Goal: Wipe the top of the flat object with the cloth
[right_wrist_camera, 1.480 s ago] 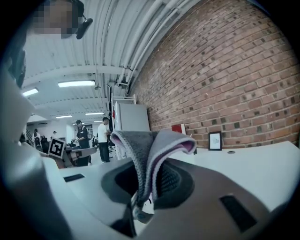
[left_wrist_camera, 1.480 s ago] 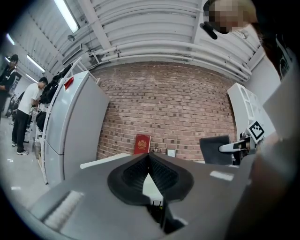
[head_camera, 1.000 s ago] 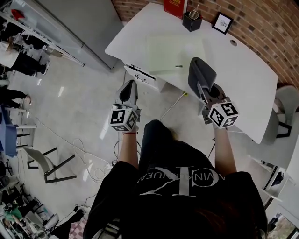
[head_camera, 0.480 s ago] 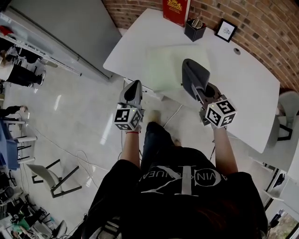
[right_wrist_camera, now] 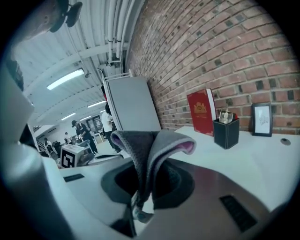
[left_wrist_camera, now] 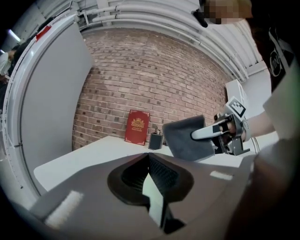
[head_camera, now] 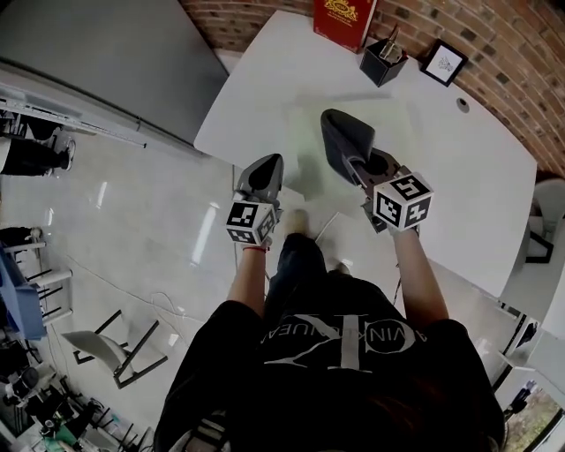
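The right gripper (right_wrist_camera: 139, 190) is clamped on a folded grey cloth (right_wrist_camera: 152, 145), holding it in the air over the pale green mat (head_camera: 305, 141) that lies on the white table (head_camera: 477, 194). The left gripper (left_wrist_camera: 151, 180) has its jaws pressed together with nothing between them. It hovers at the table's near edge, beside the mat.

- The flat object (head_camera: 305, 132) lies on the tabletop (head_camera: 477, 177), near its front edge.
- Behind it, the book (head_camera: 342, 18), pen holder (head_camera: 382, 62) and frame (head_camera: 443, 62) line the back edge.
- The right tool (head_camera: 355, 161) holds the cloth (head_camera: 340, 134) over the flat object.
- The left tool (head_camera: 265, 169) is at its left.
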`<move>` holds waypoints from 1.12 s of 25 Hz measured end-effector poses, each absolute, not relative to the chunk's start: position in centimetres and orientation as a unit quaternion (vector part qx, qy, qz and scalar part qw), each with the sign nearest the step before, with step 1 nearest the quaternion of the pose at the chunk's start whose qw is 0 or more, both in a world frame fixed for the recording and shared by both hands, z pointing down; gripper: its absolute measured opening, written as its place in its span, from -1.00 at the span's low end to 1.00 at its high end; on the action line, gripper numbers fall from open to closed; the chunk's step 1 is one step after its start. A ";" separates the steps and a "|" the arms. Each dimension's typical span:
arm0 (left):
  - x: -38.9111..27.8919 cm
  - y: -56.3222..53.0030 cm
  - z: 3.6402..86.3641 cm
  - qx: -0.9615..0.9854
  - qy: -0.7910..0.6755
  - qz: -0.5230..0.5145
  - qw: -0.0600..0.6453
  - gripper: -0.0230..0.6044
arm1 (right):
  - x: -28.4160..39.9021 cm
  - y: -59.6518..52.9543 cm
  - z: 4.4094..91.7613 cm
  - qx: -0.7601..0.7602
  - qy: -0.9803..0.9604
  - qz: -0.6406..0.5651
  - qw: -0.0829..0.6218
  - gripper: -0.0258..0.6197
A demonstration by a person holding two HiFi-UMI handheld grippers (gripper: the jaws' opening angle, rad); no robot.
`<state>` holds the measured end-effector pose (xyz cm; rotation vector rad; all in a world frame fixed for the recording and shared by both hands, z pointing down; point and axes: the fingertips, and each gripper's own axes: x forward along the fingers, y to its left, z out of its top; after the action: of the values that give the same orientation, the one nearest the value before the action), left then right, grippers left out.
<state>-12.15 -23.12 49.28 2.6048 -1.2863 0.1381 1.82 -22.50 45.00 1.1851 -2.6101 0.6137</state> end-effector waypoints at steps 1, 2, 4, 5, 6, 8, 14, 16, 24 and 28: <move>-12.0 -23.5 49.7 0.893 -0.430 0.053 0.120 -0.89 | 1.2 -23.2 45.3 0.400 -0.884 0.214 0.110 -0.73; -11.8 -23.9 50.1 0.897 -0.421 0.059 0.124 -0.89 | 0.6 -24.0 45.5 0.398 -0.883 0.221 0.114 -0.73; -11.3 -24.5 50.9 0.905 -0.400 0.068 0.128 -0.89 | -0.8 -25.5 46.0 0.392 -0.881 0.235 0.123 -0.73; -11.0 -24.8 51.3 0.909 -0.389 0.071 0.129 -0.89 | -1.5 -26.2 46.2 0.388 -0.880 0.242 0.129 -0.73; -10.6 -25.0 51.5 0.914 -0.377 0.072 0.131 -0.89 | -2.3 -26.9 46.5 0.384 -0.879 0.249 0.135 -0.73; -9.7 -25.2 51.8 0.924 -0.350 0.076 0.137 -0.88 | -3.6 -28.2 47.1 0.379 -0.874 0.266 0.147 -0.73; -7.1 -24.5 53.1 0.953 -0.257 0.108 0.117 -0.89 | -5.9 -31.5 49.7 0.357 -0.853 0.324 0.199 -0.73; -6.5 -24.4 53.3 0.958 -0.236 0.113 0.113 -0.89 | -6.3 -32.1 50.5 0.349 -0.847 0.336 0.218 -0.73; -5.1 -23.3 55.0 0.967 -0.176 0.163 0.086 -0.89 | -5.1 -32.3 53.0 0.371 -0.820 0.346 0.265 -0.73; -5.2 -23.3 55.1 0.965 -0.187 0.163 0.089 -0.89 | -3.2 -32.3 53.4 0.389 -0.812 0.347 0.263 -0.73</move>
<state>-5.22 -23.31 55.11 2.8699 -0.5552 0.4842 -3.16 -32.32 53.35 1.0521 -2.1949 0.9388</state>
